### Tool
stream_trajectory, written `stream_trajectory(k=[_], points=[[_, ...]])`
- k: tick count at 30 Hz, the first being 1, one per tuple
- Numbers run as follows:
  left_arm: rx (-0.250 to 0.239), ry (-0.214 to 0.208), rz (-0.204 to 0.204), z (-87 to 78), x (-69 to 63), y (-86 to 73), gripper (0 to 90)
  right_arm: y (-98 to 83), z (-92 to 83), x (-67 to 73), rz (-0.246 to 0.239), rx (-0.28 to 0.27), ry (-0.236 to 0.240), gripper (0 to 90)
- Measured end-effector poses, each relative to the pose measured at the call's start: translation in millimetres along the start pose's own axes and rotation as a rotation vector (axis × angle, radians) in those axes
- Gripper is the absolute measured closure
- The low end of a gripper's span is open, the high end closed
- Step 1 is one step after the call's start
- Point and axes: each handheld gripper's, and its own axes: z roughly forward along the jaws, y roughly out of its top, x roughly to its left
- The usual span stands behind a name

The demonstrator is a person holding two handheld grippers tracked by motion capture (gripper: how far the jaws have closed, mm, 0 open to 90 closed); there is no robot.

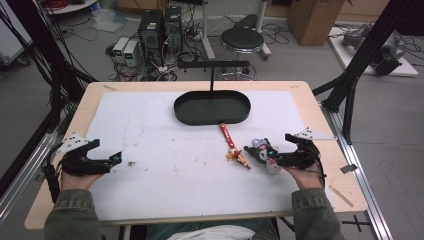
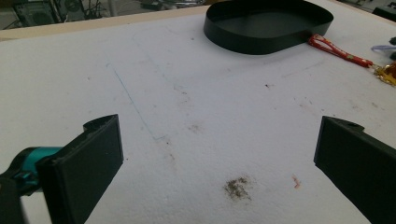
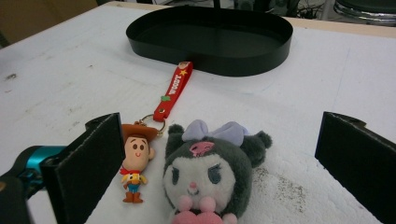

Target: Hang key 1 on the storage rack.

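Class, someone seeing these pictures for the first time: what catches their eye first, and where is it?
A grey plush toy with a lilac bow lies between the open right tongs, beside a small cowboy keychain figure on a red strap. Behind them sits a black oval tray, mid-table.

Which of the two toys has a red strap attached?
The small cowboy keychain figure, left of the grey plush. Its red strap reaches toward the black tray; the plush has none.

Table (image 1: 320, 150) (white sheet (image 1: 165, 165) on top)
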Motion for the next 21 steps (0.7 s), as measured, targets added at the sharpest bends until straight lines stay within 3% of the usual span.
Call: stream_trajectory(k=[15,21], points=[[0.043,0.0,0.028,5.9,-1.7,-1.4,1.8,-0.1,0.9,0.8,0.023,0.016,0.018,0.6],[0.045,0.001,0.027,6.5,-2.3,-1.6,1.8,9.8,2.3,0.5,0.019,0.059,-0.005,0.6]])
